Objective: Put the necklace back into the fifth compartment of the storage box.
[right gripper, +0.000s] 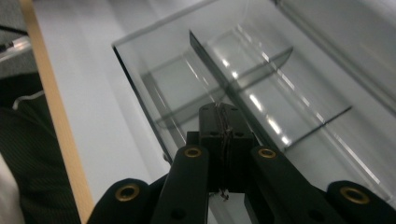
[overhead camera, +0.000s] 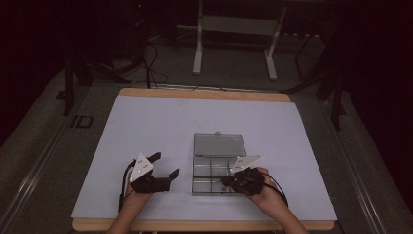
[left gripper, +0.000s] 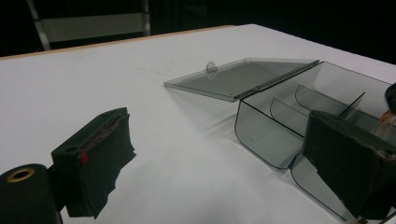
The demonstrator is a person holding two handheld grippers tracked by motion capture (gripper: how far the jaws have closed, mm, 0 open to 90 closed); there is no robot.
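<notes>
A clear plastic compartment box (overhead camera: 214, 171) lies on the white mat, its lid (overhead camera: 218, 145) folded back flat behind it. My left gripper (overhead camera: 166, 164) rests to the left of the box with its jaws wide open and nothing between them. In the left gripper view the box wall (left gripper: 266, 135) and the lid (left gripper: 238, 77) lie ahead of the open gripper (left gripper: 219, 163), at the right. My right gripper (overhead camera: 225, 181) hangs over the near right part of the box, jaws shut. In the right gripper view the shut tips (right gripper: 225, 114) point down at the dividers (right gripper: 219, 60) inside the box (right gripper: 154, 88).
The white mat (overhead camera: 146, 126) covers a wooden table whose edge (overhead camera: 204, 225) runs along the front. Behind the table stands a metal frame (overhead camera: 234, 29), with cables (overhead camera: 151, 58) on the floor. A dark sleeve (right gripper: 28, 154) shows beside the table edge.
</notes>
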